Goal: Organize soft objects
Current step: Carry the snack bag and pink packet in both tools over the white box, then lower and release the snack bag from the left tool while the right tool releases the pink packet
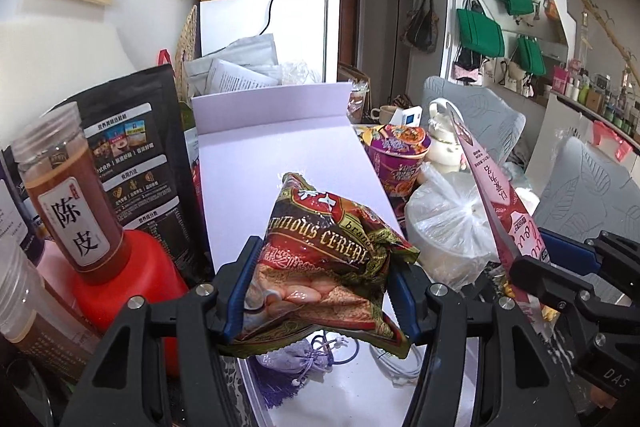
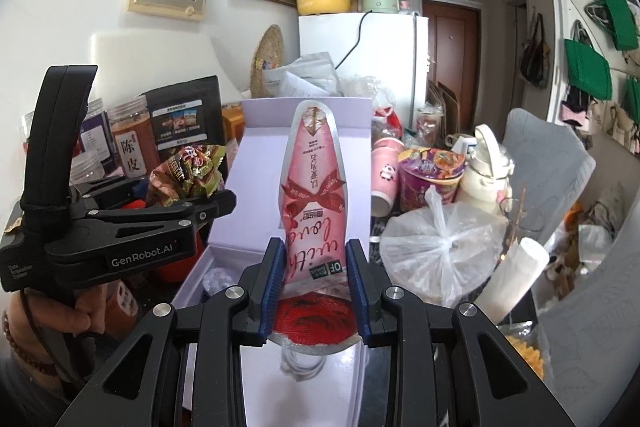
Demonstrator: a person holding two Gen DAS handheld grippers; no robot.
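Observation:
My left gripper is shut on a crumpled red and green cereal packet and holds it above the open lilac gift box. A small purple drawstring pouch lies under the packet inside the box. My right gripper is shut on a pink pouch with a red ribbon print, held upright over the same box. The left gripper with its packet shows to the left in the right wrist view. The pink pouch shows edge-on at right in the left wrist view.
Left of the box stand a jar of dried peel, a red container and a black bag. To the right are a purple noodle cup, a tied white plastic bag and a cream bottle. A white fridge stands behind.

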